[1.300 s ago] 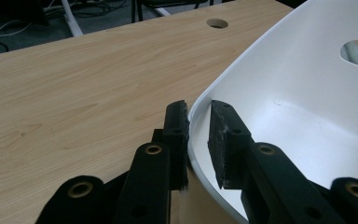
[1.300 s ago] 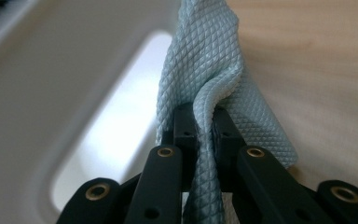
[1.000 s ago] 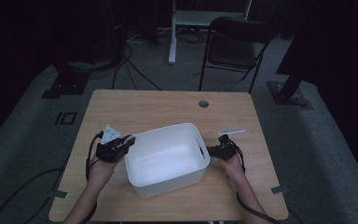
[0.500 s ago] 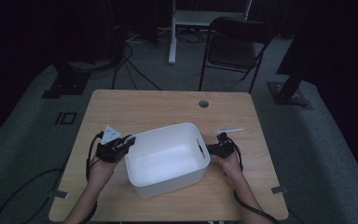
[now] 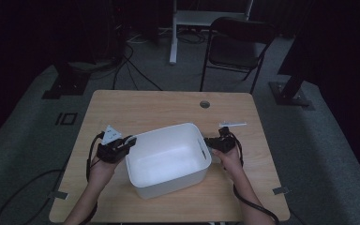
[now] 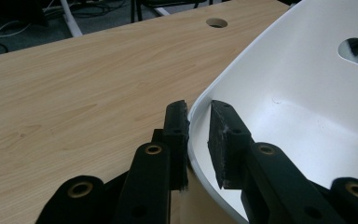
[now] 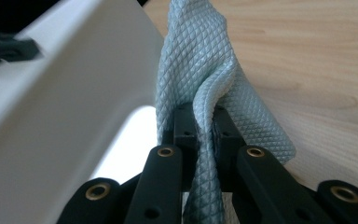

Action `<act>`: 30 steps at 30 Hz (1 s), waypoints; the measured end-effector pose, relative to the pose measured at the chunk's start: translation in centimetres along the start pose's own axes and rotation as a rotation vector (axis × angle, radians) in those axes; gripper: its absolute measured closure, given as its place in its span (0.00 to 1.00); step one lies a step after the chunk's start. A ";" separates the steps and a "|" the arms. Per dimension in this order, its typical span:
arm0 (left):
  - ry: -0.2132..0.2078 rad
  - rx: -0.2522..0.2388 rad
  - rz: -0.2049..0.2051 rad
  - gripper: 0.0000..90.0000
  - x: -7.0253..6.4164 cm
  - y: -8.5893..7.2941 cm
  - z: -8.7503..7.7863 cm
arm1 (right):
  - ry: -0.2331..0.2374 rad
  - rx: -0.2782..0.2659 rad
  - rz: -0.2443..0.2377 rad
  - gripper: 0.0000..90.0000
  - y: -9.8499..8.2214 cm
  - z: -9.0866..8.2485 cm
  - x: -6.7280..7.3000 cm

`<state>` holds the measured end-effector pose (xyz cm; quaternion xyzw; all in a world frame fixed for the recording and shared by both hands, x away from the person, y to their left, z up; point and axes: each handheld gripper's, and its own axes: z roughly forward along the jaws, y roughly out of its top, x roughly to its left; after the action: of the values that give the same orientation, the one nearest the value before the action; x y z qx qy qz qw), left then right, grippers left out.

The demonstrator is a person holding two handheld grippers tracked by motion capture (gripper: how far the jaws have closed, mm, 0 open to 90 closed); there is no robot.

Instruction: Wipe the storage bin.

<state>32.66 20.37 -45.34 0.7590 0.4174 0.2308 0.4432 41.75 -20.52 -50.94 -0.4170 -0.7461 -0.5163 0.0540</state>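
Note:
A white plastic bin (image 5: 168, 185) stands on the wooden table (image 5: 145, 108). My left gripper (image 5: 125, 143) is at the bin's left side. In the left gripper view its pads (image 6: 176, 126) sit on either side of the bin's rim (image 6: 196, 105), one outside and one inside, closed on it. My right gripper (image 5: 213, 143) is beside the bin's right wall (image 7: 74, 93), near its handle cut-out. It is shut on a pale blue-green textured cloth (image 7: 205, 60), which bunches up above the jaws and hangs down between them. The bin's inside looks bare.
A round cable hole (image 5: 205, 104) is in the table near its far edge. A black folding chair (image 5: 236, 47) and a white stand (image 5: 173, 33) are on the floor beyond the table. Cables trail from both grippers toward the near edge.
The right hand has shifted slightly toward the far side next to the bin, with the cloth still in its jaws. The left gripper and the bin have not moved.

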 end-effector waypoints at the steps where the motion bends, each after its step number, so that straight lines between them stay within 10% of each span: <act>1: 0.001 -0.001 -0.002 0.86 0.0 0.0 0.0 | -0.005 0.007 -0.001 0.93 -0.1 0.2 -0.2; 14: 0.000 -0.006 -0.005 0.86 0.0 -0.1 0.0 | -0.056 0.103 0.042 0.93 -1.8 2.6 -1.9; 23: -0.018 -0.007 -0.011 0.85 0.1 -0.1 0.0 | -0.074 0.023 0.015 0.93 -0.9 0.8 -1.1; 30: -0.104 -0.047 -0.049 0.65 0.9 0.2 -0.4 | -0.087 -0.033 0.004 0.93 -0.8 -1.9 -0.7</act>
<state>32.94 21.31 -45.01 0.7490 0.4065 0.1899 0.4874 41.05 -22.55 -51.03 -0.4416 -0.7381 -0.5099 0.0157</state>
